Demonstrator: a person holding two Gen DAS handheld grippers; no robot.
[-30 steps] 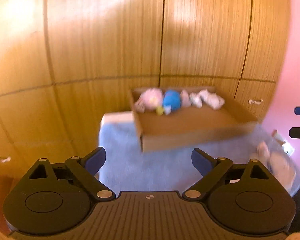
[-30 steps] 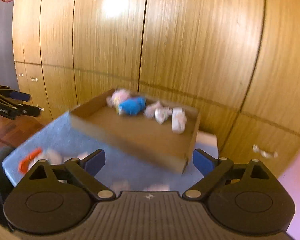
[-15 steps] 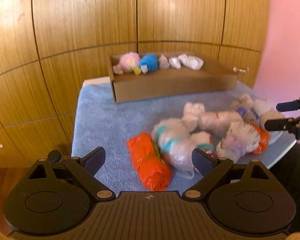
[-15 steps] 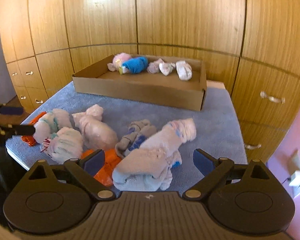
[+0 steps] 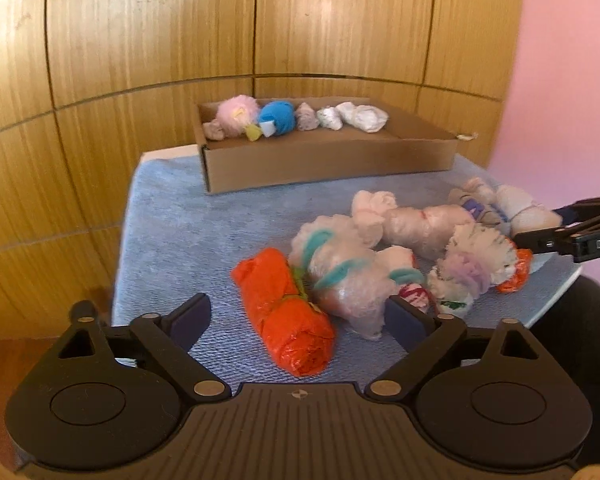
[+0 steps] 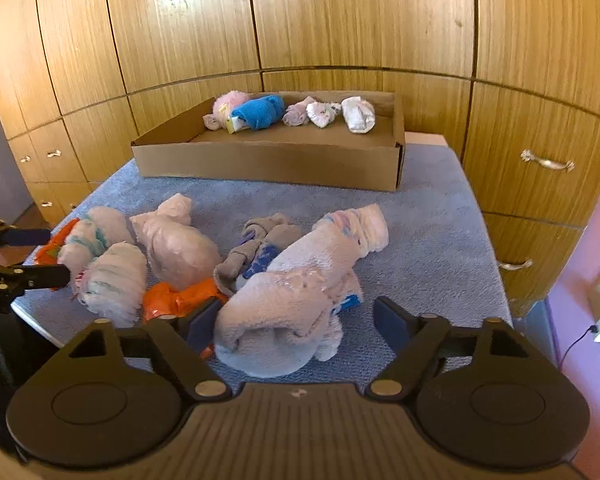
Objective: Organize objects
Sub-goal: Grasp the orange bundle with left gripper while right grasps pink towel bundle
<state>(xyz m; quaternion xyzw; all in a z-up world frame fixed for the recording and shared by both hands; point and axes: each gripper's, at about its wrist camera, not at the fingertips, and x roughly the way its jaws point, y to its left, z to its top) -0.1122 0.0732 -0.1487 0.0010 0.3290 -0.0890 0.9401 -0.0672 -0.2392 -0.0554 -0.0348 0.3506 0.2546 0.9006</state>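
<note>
Rolled sock bundles (image 6: 296, 280) heaped before cardboard box (image 6: 268, 164) — five more inside.

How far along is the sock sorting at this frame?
Done: a row of rolled bundles lines the back of the cardboard box. In hand: nothing gripped yet. The right gripper, jaws just closing, straddles the pale pink roll; the left gripper stands open around the orange roll. Left: the whole pile on the blue towel.

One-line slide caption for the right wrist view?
Right tongs closing around a rolled pale sock bundle on blue cloth; cardboard tray behind.
</note>
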